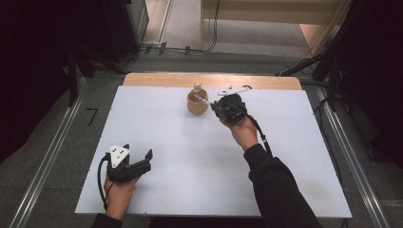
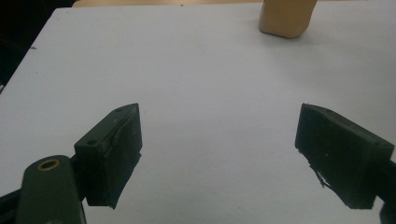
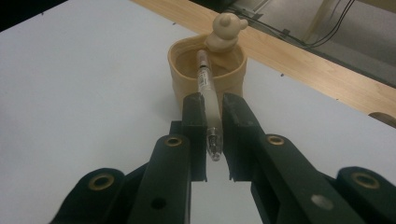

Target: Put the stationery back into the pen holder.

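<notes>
From the high view I see a white table [image 1: 190, 156] filling the middle of the frame, with a person's forearms entering from the bottom edge. My right gripper [image 1: 215, 107] sits in the upper centre of that frame, just right of a small tan cup [image 1: 196, 105] near the table's far edge. In the right gripper view its two black jaws are closed tight on a pen [image 3: 208, 100] with a clear barrel, gripped near its tip end, which points back toward the camera; the other end reaches over the cup's [image 3: 205, 77] rim at upper centre. Whether that end touches the inside of the cup I cannot tell from this angle. A small cream figure [image 3: 224, 30], perhaps a bear, perches on the cup's far rim. My left gripper [image 1: 146, 160] rests at the lower left of the high view, well apart from the cup. In the left gripper view its jaws stand wide apart, with bare table between them and nothing held; the cup's [image 2: 286, 18] base shows at the upper right.
</notes>
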`<state>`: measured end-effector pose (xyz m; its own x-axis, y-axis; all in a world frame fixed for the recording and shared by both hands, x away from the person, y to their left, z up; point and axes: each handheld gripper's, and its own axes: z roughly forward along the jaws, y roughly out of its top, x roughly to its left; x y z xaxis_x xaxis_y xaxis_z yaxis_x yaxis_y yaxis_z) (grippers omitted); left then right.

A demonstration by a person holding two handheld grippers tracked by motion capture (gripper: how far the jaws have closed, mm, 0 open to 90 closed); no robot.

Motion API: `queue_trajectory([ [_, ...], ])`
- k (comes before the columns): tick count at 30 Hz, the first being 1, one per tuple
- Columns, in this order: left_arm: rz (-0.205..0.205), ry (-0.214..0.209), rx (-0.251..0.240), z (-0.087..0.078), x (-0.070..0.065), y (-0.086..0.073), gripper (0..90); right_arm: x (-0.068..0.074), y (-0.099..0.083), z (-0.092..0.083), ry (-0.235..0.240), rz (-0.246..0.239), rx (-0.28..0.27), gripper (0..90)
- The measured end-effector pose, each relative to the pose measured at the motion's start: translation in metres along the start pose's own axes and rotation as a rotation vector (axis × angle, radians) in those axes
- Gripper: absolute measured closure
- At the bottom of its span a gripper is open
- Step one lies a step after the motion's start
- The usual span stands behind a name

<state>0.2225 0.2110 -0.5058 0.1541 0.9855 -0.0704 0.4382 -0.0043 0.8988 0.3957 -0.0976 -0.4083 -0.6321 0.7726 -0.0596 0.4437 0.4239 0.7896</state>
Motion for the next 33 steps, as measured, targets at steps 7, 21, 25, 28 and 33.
queue_trajectory([
  [7,-0.001,-0.002,-0.001,0.000,0.000,0.000,15.7,0.002,0.008,0.006,-0.014,-0.003,0.020,78.1],
  [21,0.000,-0.003,-0.002,0.000,0.000,0.000,15.7,0.005,0.014,0.016,-0.037,0.005,0.021,78.1],
  [25,-0.002,-0.004,-0.003,0.000,0.000,0.000,15.7,0.006,0.014,0.019,-0.040,0.011,0.023,78.1],
  [28,-0.001,-0.003,-0.002,0.000,0.000,0.000,15.7,0.007,0.014,0.021,-0.039,0.012,0.024,78.1],
  [33,0.000,-0.005,-0.002,0.001,0.000,0.000,15.7,0.008,0.015,0.024,-0.036,0.014,0.025,78.0],
])
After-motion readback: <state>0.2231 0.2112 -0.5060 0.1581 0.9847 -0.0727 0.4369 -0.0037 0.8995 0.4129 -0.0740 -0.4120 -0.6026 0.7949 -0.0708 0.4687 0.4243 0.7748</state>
